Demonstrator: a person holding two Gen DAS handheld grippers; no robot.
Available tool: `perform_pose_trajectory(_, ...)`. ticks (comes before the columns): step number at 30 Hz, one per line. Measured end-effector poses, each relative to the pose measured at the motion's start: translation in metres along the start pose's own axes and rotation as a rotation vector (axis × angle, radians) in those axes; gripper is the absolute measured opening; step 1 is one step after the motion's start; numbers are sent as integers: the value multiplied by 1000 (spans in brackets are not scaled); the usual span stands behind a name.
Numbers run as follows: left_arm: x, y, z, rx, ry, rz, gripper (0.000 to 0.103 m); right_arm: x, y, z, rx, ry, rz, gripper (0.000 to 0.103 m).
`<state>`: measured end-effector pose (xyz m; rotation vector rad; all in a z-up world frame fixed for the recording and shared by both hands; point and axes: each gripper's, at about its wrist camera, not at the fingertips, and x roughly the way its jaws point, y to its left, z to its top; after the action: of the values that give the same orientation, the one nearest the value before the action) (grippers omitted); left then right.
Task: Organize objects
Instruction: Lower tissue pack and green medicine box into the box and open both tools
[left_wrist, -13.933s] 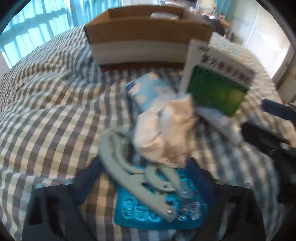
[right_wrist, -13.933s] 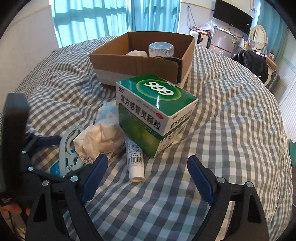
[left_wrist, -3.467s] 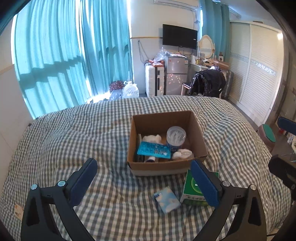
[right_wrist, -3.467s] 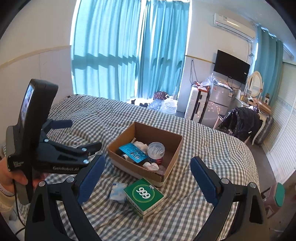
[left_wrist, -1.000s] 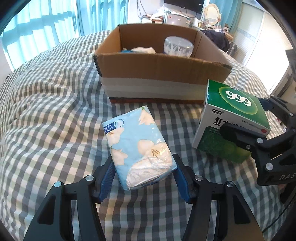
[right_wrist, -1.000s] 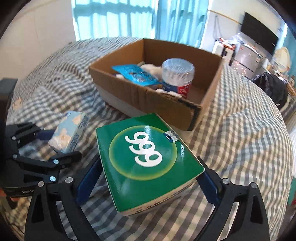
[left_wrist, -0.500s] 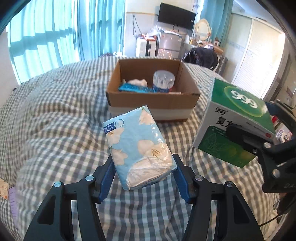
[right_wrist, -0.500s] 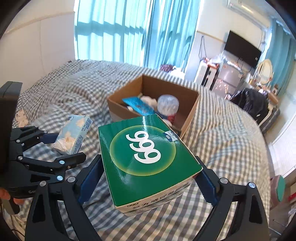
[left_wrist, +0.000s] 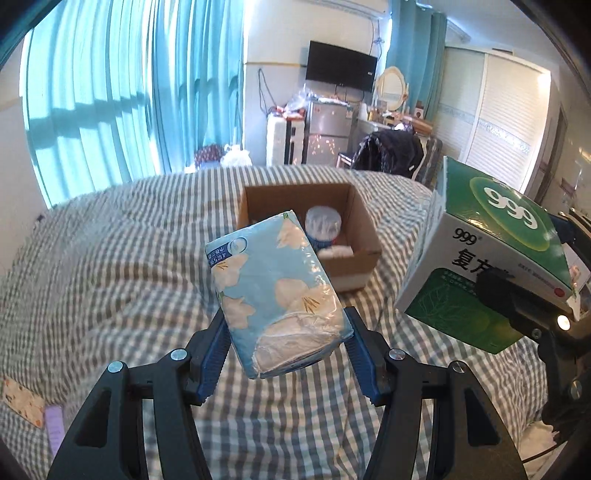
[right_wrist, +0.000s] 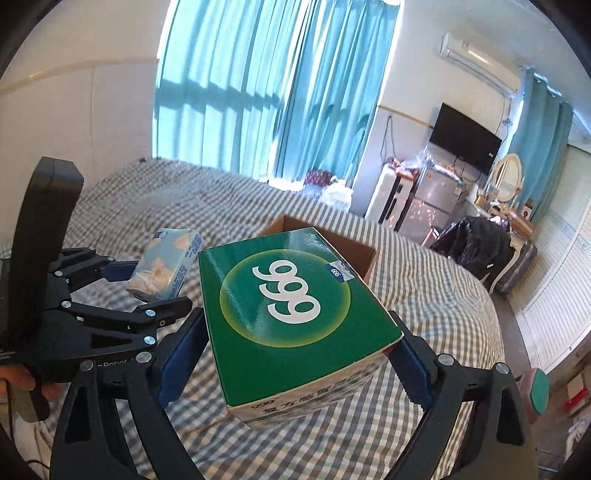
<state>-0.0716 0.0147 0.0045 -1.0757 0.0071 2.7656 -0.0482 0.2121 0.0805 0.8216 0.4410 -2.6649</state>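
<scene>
Carrying step: left tongs (left_wrist: 286, 341) pinching tissue pack (left_wrist: 275, 291), right tongs (right_wrist: 297, 354) clamping green 999 box (right_wrist: 291, 310), both above bed short of cardboard box (left_wrist: 364, 236); next, lower each inside.

Both wrist views looked down across the bed (left_wrist: 110, 280), sharing the cardboard box (left_wrist: 364, 236) at twelve o'clock.

Bed: gingham cover (left_wrist: 110, 266) in grey and white checks, rumpled, fills the foreground.
Windows: floor-length turquoise curtains (left_wrist: 110, 110), daylight glowing through, frame shadows visible.
Walls: white; black television (left_wrist: 341, 72) mounted high; air conditioner (right_wrist: 476, 51) near ceiling.
Far side: small steel fridge (left_wrist: 328, 133), oval mirror (left_wrist: 391, 88), dark garment on chair (left_wrist: 391, 151).
Right: white louvred wardrobe doors (left_wrist: 495, 122).
</scene>
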Motion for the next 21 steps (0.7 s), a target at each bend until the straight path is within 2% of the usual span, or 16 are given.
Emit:
perform_pose_trajectory(6,3,13,36,-11,-41,-2,61,-2,-11,25,55,-64,-13,91)
perform_pose_trajectory(10,23,18,63,4,-56,5,61,10,-23,47,85,-90,-26,91)
perform_pose_trajectory(13,45,21,80,13,-59,9,61,29,-34,65,113,-110,-27,91)
perform_pose_trajectory(16,71,22,93,33,-63,-26,61,51,-43,76,137,-118,-27,91)
perform_pose_trajectory(21,122,23,110,51,-58,-42,61,113,-64,89,211,-96,-17,91)
